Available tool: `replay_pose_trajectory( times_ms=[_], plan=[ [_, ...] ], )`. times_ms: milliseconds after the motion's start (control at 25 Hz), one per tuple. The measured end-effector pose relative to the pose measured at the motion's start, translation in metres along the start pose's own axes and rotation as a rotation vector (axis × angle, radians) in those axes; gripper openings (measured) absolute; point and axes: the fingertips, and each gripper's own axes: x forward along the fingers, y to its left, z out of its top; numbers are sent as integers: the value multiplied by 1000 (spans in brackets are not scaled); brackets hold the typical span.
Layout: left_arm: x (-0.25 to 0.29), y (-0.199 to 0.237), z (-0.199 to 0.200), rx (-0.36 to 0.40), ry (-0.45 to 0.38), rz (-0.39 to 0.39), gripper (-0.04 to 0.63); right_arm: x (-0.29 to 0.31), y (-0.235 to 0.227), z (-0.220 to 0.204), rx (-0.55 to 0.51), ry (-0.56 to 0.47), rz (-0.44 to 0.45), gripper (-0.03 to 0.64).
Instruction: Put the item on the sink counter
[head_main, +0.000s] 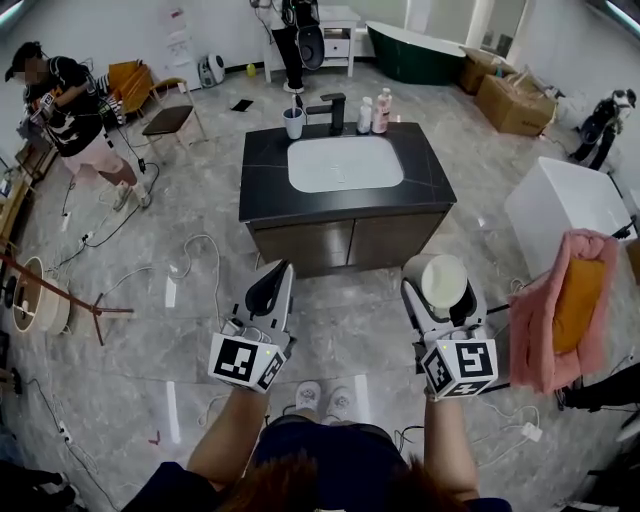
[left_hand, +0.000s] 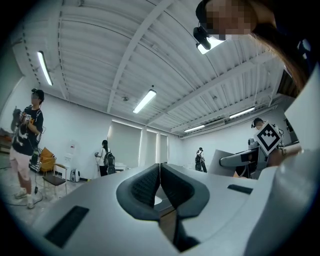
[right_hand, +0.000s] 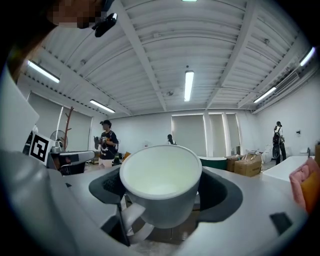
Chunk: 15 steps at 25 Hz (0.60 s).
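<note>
A white mug (right_hand: 160, 187) with a handle sits between the jaws of my right gripper (right_hand: 162, 192), which is shut on it with the jaws spread wide. In the head view the mug (head_main: 443, 281) is held upright in the right gripper (head_main: 440, 300), in front of the sink counter (head_main: 270, 180) and to its right. My left gripper (head_main: 270, 290) is shut and holds nothing; in the left gripper view its pads (left_hand: 145, 187) meet. The counter is dark with a white basin (head_main: 345, 163).
At the counter's back stand a cup (head_main: 293, 122), a black tap (head_main: 333, 112) and pink and white bottles (head_main: 373, 112). A pink towel (head_main: 565, 310) hangs at the right. Cables (head_main: 190, 250) lie on the tiled floor. A person (head_main: 70, 115) stands at the far left.
</note>
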Motion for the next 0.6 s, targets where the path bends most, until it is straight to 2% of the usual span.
replay_pose_trajectory(
  times_ms=[320, 600],
  plan=[
    [-5, -32, 9, 11, -17, 21, 23, -19, -11, 4, -10, -9, 41, 439],
    [12, -29, 3, 16, -17, 28, 23, -6, -25, 1, -1, -19, 45, 439]
  ],
)
